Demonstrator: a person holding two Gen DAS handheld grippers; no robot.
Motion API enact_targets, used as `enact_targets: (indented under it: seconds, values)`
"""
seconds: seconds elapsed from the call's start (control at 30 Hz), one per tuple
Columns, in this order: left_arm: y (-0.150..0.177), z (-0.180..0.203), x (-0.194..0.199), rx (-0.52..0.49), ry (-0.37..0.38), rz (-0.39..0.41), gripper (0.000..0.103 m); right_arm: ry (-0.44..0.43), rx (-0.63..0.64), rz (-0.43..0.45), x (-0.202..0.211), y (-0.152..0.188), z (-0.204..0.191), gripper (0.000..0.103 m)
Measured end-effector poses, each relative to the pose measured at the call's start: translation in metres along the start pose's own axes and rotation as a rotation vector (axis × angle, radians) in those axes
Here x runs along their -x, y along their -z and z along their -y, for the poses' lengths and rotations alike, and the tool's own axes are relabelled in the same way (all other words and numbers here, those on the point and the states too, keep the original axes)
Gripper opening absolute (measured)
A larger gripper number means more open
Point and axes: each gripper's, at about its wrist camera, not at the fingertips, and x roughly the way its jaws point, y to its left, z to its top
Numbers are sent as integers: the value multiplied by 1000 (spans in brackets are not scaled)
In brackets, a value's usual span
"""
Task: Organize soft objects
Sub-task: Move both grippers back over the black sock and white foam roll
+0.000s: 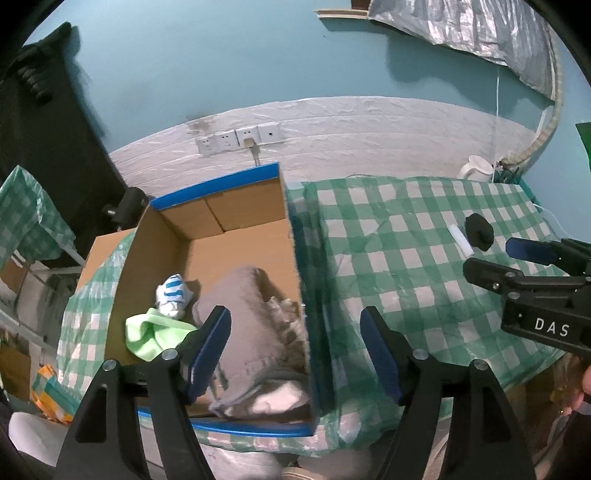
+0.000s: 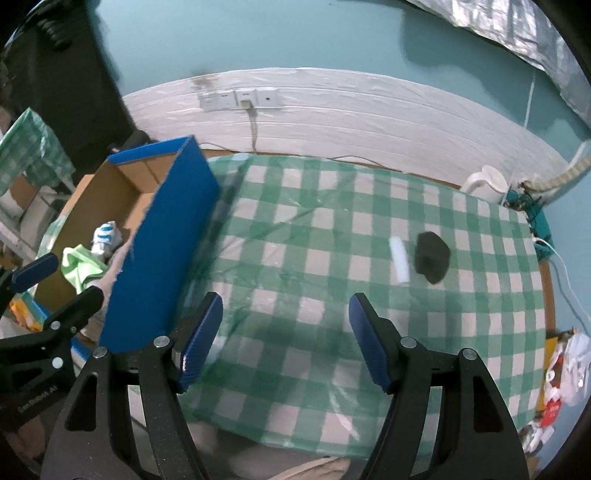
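On the green-checked tablecloth (image 2: 317, 236) below a teal wall (image 2: 258, 33), left gripper (image 1: 295, 350) and right gripper (image 2: 286, 332) gape wide, empty.

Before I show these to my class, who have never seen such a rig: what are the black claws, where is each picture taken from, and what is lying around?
The claws are two hand-held grippers, one in each of a person's hands; there is no robot arm. Each carries a wide-angle camera looking forward along its two blue-padded fingers. One picture comes from the left gripper, the other from the right gripper. Both are open and hold nothing.

The left one hovers over an open cardboard box with blue outer walls. Inside lie a grey towel, a green cloth and a blue-striped white sock.

The right one looks over a table with a green checked cloth. On it lie a black soft lump and, just beside it, a small white roll, neither yet in the box.
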Motion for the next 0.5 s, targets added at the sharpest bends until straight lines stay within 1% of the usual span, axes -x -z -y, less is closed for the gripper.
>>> enact_targets:
  seconds: [0.2, 0.5]
  values:
    - [-2, 19, -6, -22, 14, -20, 74, 31, -43, -2, 0, 6, 32, 71]
    - [-1, 47, -16, -67, 15, -45, 75, 68, -95, -22, -5, 15, 72, 71]
